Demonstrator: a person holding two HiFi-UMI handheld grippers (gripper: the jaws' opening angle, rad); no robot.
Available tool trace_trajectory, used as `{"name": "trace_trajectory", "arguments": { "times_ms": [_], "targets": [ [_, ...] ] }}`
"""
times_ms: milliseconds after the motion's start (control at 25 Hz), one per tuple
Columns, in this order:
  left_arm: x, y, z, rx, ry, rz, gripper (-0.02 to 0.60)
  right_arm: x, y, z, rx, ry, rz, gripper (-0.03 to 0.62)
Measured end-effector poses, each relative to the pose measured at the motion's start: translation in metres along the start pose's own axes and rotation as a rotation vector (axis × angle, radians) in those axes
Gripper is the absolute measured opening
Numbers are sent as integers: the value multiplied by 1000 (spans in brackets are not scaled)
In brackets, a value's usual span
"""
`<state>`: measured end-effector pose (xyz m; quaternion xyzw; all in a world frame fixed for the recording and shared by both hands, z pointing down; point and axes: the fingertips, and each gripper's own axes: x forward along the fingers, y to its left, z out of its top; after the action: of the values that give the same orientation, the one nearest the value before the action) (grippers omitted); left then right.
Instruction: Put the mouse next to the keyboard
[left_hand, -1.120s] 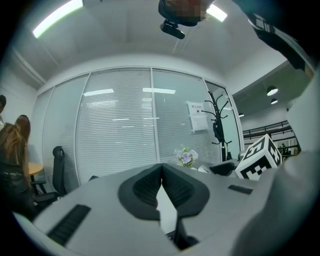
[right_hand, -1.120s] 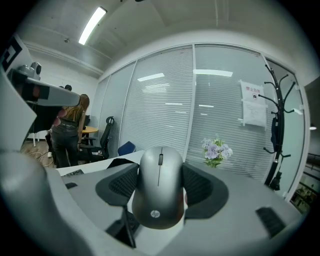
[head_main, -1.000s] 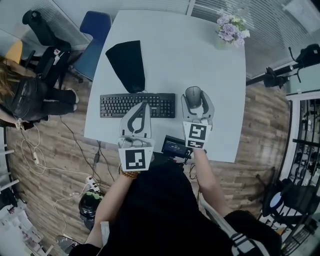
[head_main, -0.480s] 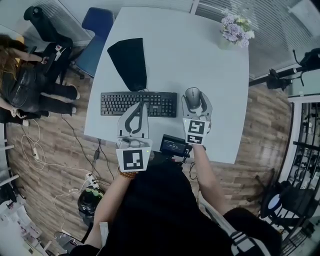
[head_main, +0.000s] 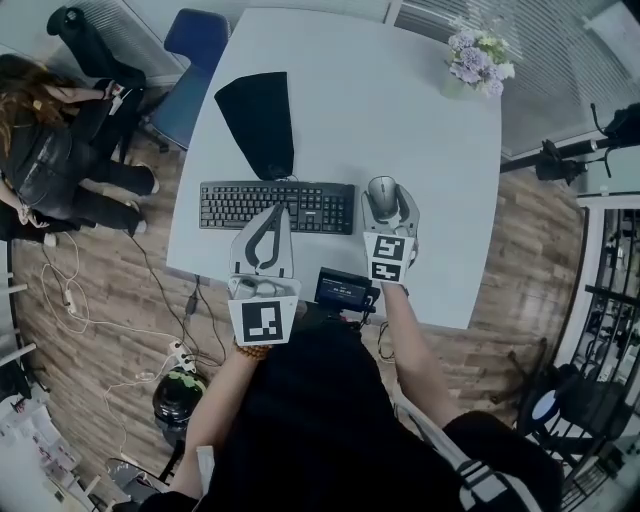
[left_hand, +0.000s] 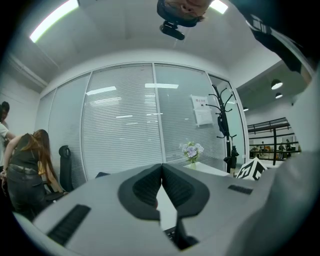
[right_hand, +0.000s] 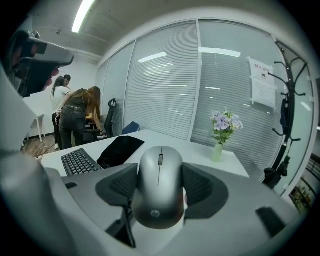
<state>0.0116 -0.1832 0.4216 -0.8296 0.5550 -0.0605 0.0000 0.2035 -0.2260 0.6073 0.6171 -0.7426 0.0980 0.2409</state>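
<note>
A grey mouse (head_main: 383, 193) (right_hand: 160, 185) is held between the pads of my right gripper (head_main: 388, 186) (right_hand: 161, 187), which is shut on its sides. It hovers low over the white table (head_main: 400, 110), just right of the black keyboard (head_main: 275, 207) (right_hand: 80, 161). Whether the mouse touches the table I cannot tell. My left gripper (head_main: 274, 213) (left_hand: 161, 166) hangs over the keyboard's front edge, its jaws shut tip to tip with nothing between them.
A black pouch (head_main: 258, 120) (right_hand: 120, 149) lies behind the keyboard. A vase of flowers (head_main: 475, 60) (right_hand: 222, 131) stands at the far right corner. A small black device (head_main: 345, 290) sits at the table's near edge. Chairs (head_main: 190, 60) and people (head_main: 50, 150) are to the left.
My right gripper has sunk toward the table with the mouse in it, beside the keyboard's right end. The left gripper has barely moved.
</note>
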Motion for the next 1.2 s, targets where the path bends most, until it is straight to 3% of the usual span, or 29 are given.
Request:
{"name": "trace_trajectory", "arguments": {
  "times_ms": [1200],
  "targets": [
    [0, 15, -12, 4, 36, 36, 11, 36, 10, -91, 4, 210, 32, 284]
  ]
}}
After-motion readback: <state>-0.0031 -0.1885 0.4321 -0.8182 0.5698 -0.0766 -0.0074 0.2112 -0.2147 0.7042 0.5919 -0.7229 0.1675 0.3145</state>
